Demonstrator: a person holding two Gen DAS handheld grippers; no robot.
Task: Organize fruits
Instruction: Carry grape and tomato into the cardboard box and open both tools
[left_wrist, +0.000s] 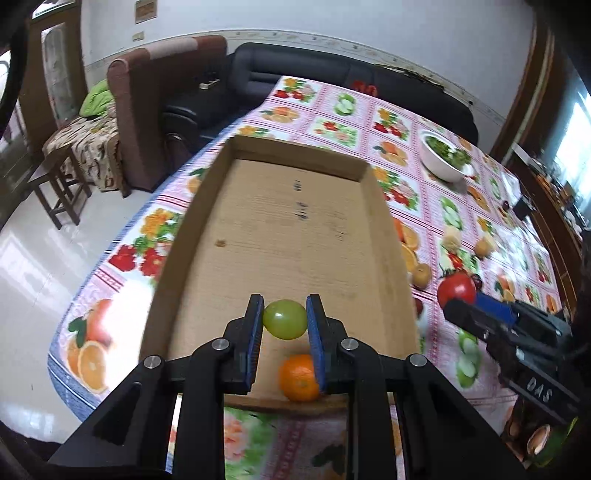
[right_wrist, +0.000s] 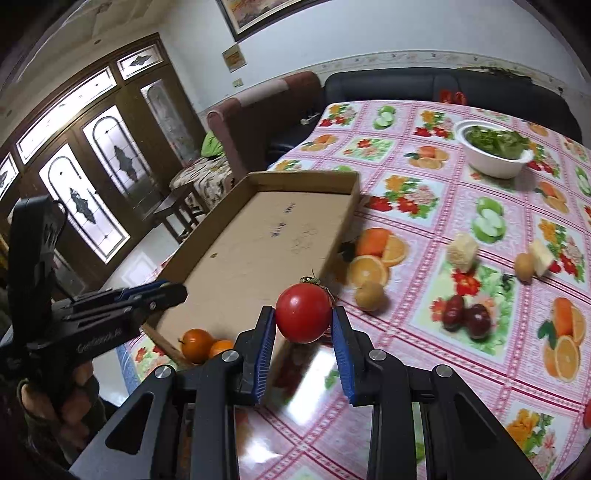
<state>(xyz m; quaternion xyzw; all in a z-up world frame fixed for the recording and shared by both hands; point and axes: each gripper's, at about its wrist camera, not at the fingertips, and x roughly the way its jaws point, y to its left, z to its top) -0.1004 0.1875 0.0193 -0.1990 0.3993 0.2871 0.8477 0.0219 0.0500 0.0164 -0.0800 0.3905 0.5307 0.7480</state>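
Fruits are split between my two grips and the table. On the left, my left gripper (left_wrist: 284, 319) has its blue ribbed pads pressed on a smooth, round green fruit (left_wrist: 285, 319), perhaps a large grape; I cannot name it for sure. It hangs over the near end of the shallow cardboard tray (left_wrist: 288, 236), whose matte brown floor carries a few dark scribbles. Below it, inside the tray's near end, lies an orange (left_wrist: 298, 377), its right side hidden by my pad. My right wrist view shows what the left does not: two oranges there, the darker orange (right_wrist: 197, 345) and a second one (right_wrist: 221, 348) half hidden behind my finger. The hand (right_wrist: 59, 398) on the left grip shows only there, cut off by the dark rim.

Further right, my right gripper (right_wrist: 303, 317) is closed narrowly on a glossy red tomato (right_wrist: 303, 313) with a green stalk, held over the glossy fruit-print tablecloth (right_wrist: 424, 206) just beside the tray's right wall. Loose on the cloth lie a small tan fruit (right_wrist: 369, 294), two dark red fruits (right_wrist: 467, 317), blurred, and pale chunks (right_wrist: 461, 248) I cannot identify. Far right stands a white bowl (right_wrist: 491, 162) of chopped greens.
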